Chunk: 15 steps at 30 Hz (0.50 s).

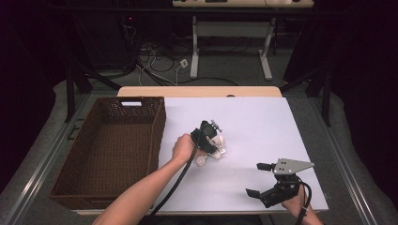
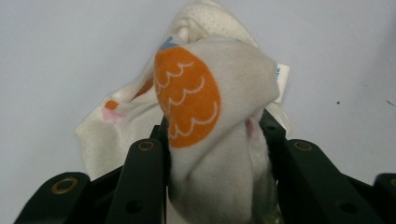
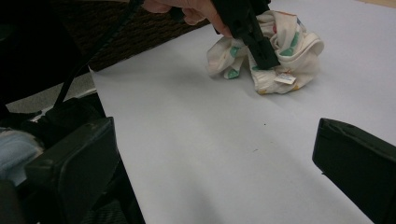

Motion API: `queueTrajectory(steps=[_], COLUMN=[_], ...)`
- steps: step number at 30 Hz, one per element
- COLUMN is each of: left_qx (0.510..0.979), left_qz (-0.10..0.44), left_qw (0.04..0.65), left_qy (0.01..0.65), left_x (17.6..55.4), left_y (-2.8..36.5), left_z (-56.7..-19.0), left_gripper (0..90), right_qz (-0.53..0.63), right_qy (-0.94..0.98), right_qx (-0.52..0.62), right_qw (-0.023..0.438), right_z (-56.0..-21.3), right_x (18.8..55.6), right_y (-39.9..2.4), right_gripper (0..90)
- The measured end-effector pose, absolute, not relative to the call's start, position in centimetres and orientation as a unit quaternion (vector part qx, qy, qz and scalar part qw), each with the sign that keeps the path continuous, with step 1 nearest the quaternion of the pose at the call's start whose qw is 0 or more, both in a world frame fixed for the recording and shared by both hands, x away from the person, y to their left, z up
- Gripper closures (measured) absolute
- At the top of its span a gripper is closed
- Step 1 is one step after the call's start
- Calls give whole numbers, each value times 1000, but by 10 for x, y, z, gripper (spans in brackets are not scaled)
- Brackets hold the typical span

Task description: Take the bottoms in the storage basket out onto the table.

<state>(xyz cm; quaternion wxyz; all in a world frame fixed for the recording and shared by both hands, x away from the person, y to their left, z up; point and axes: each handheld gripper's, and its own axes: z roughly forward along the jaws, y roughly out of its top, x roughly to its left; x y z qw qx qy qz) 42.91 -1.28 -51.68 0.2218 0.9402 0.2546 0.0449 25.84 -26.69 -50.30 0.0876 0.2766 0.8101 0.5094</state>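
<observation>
Right gripper [image 1: 264, 179]: near table [image 1: 263, 122] edge, jaws spread wide, empty, well apart from the cloth [image 1: 212, 151]. Left gripper [image 1: 206, 140]: nearer hand, at table centre, jaws pinched onto a fold of the bunched cloth [image 2: 210, 121]. Basket [image 1: 70, 183] lies to the left of the cloth; I judge the coming move runs leftward.
</observation>
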Motion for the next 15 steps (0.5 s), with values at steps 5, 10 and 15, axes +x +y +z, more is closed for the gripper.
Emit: queueTrajectory(steps=[5,10,15], left_qx=[941,941,940], left_qz=[48,53,57], left_qw=[218,213,212], left_qy=[254,257,260], left_x=[431,432,433], left_y=[-15,-16,-13], left_z=[-519,-519,-517], left_gripper=[621,546,442], right_qz=[510,509,510], right_qy=[810,810,809], right_qx=[278,278,278], right_qw=[87,87,88], right_z=[-503,-503,-503], right_x=[258,258,258], right_y=[-267,-267,-268], right_gripper=[0,0,0])
